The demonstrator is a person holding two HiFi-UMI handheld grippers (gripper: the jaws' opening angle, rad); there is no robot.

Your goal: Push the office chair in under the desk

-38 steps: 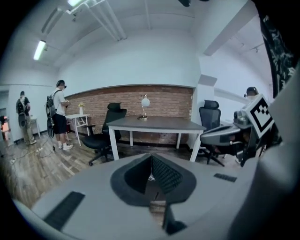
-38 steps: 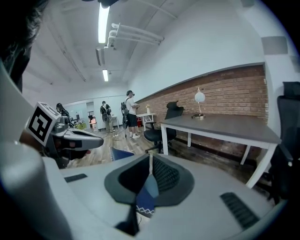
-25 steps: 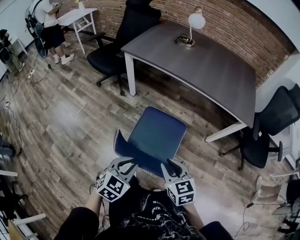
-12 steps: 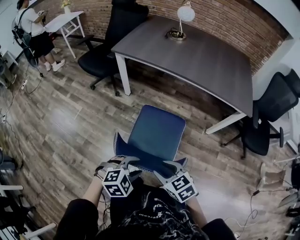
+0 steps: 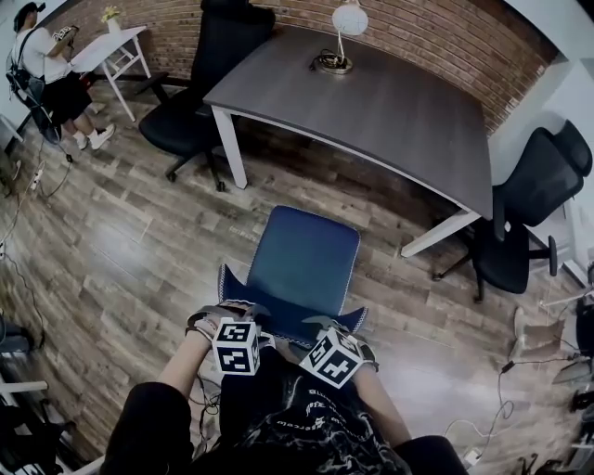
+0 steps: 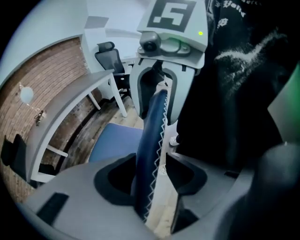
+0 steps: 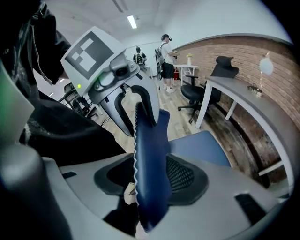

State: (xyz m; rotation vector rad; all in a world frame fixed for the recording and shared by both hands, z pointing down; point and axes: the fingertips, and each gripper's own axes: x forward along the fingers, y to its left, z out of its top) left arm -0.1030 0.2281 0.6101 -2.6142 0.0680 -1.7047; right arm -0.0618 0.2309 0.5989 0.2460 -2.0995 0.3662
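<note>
The blue office chair [image 5: 304, 264] stands on the wood floor in front of the grey desk [image 5: 371, 102], its seat facing the desk. Its backrest's top edge [image 5: 288, 323] is nearest me. My left gripper [image 5: 239, 317] straddles that edge at the left and my right gripper [image 5: 327, 327] at the right. In the left gripper view the backrest [image 6: 152, 131] runs between my left gripper's [image 6: 152, 174] opening jaws, with gaps on both sides. In the right gripper view the backrest [image 7: 150, 145] stands between my right gripper's [image 7: 150, 180] opening jaws, not squeezed.
Black office chairs stand at the desk's far left [image 5: 200, 83] and right end [image 5: 524, 213]. A white lamp [image 5: 345, 23] sits on the desk. A person [image 5: 42, 70] stands by a small white table [image 5: 107, 46] at the far left. Cables [image 5: 483, 436] lie on the floor at right.
Both grippers' jaws have spread apart on the backrest's top edge, and the marker cubes have turned and drawn closer together. The chair stands about as far from the desk as before.
</note>
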